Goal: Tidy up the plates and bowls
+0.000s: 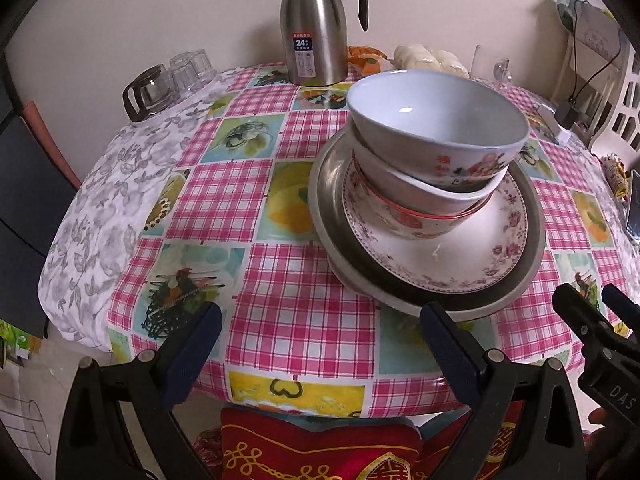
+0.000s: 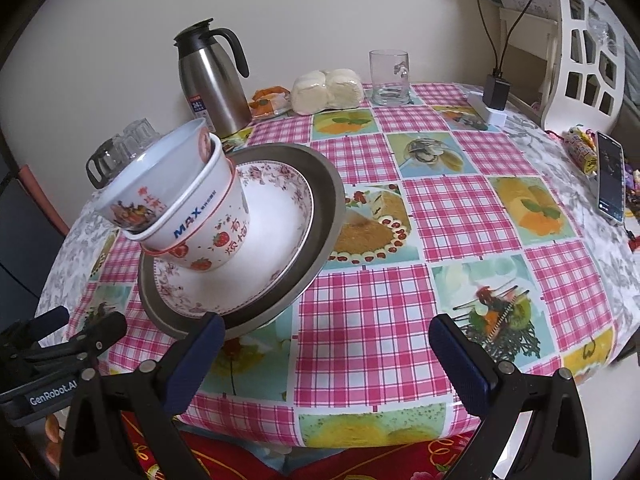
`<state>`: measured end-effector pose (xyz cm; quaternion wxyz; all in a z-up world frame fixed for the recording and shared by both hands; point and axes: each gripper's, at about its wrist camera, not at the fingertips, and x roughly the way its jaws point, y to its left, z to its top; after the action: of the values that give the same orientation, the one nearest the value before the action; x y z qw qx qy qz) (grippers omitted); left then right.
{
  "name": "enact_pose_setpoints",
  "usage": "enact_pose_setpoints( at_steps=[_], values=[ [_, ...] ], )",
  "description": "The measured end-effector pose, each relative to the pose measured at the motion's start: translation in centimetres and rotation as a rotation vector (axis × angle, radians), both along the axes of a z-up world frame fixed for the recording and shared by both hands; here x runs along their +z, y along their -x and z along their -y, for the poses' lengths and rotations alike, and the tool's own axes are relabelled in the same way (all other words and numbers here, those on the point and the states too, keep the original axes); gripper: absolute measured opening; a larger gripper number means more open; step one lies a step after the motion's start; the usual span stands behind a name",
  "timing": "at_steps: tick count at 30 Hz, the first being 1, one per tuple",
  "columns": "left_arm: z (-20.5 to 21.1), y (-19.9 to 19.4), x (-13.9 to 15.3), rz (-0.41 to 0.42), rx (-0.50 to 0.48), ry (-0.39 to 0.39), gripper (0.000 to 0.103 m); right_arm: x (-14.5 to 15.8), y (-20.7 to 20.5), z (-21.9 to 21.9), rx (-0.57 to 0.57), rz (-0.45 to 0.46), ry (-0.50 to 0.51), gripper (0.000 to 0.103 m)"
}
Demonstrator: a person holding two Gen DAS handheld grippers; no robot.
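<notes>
A stack stands on the checked table: a metal plate (image 1: 332, 184) at the bottom, a floral plate (image 1: 472, 248) on it, then three nested bowls with a white bowl (image 1: 436, 120) on top. The stack also shows in the right wrist view, with the metal plate (image 2: 324, 200), floral plate (image 2: 276, 236) and bowls (image 2: 188, 208). My left gripper (image 1: 320, 328) is open and empty, just short of the stack's near rim. My right gripper (image 2: 326, 340) is open and empty, to the right of the stack over the tablecloth; it also shows in the left wrist view (image 1: 592, 308).
A steel thermos jug (image 1: 316, 28) stands at the back. Glass cups and a glass pot (image 1: 160, 84) sit at the back left. Wrapped buns (image 2: 326, 90), a glass mug (image 2: 390, 76), a charger (image 2: 496, 94) and a phone (image 2: 610, 176) lie at the right.
</notes>
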<state>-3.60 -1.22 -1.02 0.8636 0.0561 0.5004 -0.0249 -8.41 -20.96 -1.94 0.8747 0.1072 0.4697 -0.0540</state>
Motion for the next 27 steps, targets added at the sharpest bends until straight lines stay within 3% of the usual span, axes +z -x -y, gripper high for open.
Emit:
enact_pose_setpoints(
  at_steps=[27],
  values=[
    [0.00,-0.33,-0.54,-0.031,0.010,-0.027,0.099,-0.43,-0.28,0.29,-0.012,-0.008,-0.006,0.103]
  ],
)
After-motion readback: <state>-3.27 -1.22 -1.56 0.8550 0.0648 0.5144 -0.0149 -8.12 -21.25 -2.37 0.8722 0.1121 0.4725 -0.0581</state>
